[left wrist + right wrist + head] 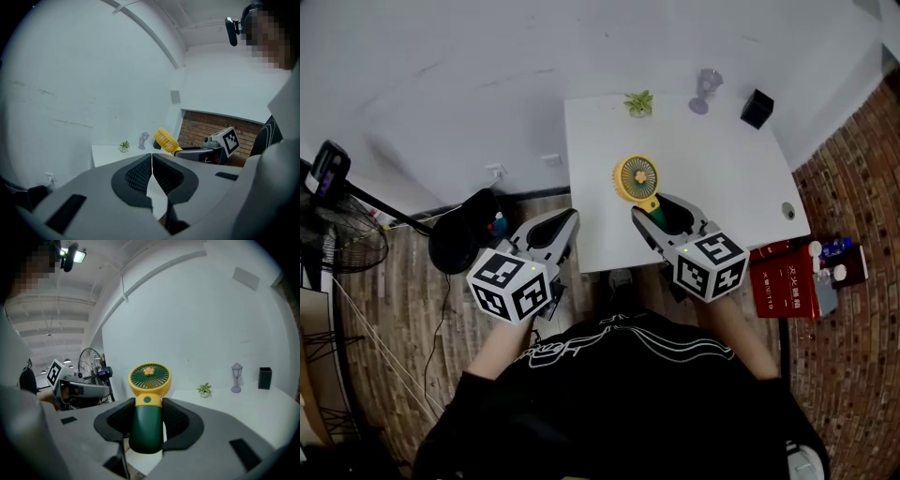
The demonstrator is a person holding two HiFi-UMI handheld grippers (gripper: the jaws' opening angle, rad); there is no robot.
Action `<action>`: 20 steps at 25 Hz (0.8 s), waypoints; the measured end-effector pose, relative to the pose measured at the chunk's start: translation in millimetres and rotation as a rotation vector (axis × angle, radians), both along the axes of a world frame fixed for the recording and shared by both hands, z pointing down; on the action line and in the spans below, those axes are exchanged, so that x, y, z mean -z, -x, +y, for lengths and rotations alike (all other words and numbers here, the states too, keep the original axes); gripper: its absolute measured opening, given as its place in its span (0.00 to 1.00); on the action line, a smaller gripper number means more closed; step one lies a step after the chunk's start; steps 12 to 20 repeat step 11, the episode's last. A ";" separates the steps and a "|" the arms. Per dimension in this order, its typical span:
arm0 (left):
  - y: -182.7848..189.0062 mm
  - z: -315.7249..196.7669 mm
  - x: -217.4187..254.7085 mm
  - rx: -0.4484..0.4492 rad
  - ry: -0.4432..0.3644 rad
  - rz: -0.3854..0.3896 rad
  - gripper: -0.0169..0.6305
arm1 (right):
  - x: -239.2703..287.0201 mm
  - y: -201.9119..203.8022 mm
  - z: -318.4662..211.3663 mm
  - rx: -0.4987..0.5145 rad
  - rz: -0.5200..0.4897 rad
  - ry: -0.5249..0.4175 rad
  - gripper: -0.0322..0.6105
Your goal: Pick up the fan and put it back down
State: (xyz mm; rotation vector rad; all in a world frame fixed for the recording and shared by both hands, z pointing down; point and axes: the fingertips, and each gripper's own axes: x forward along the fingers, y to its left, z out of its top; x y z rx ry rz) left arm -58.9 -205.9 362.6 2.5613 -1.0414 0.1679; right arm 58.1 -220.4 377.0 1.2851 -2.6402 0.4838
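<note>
Over the table [722, 178] edge, right gripper [658, 210] jaws clamp the fan [636, 178] lengthwise, head pointing away; left gripper [572, 219] jaws meet, empty.

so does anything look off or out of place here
Nothing stands out: the fan sits straight in the right gripper, clamped by its handle; the plant, lantern and black box stand upright at the table's far edge.

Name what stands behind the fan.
On the white table: a potted plant, a small lantern, a black box. The fan's head hides the wall directly behind it.
</note>
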 end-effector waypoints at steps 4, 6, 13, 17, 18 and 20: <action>-0.6 -6.7 -0.3 0.004 0.000 -0.002 0.08 | -2.1 -1.1 -6.9 0.001 -0.003 0.005 0.33; -0.1 -10.1 -1.3 0.006 0.002 -0.003 0.08 | -3.0 -0.6 -10.6 0.002 -0.006 0.006 0.33; 0.7 -16.8 -6.1 0.009 0.007 -0.003 0.08 | -5.8 2.4 -19.3 0.007 -0.006 0.006 0.33; 0.7 -16.8 -6.1 0.009 0.007 -0.003 0.08 | -5.8 2.4 -19.3 0.007 -0.006 0.006 0.33; 0.7 -16.8 -6.1 0.009 0.007 -0.003 0.08 | -5.8 2.4 -19.3 0.007 -0.006 0.006 0.33; 0.7 -16.8 -6.1 0.009 0.007 -0.003 0.08 | -5.8 2.4 -19.3 0.007 -0.006 0.006 0.33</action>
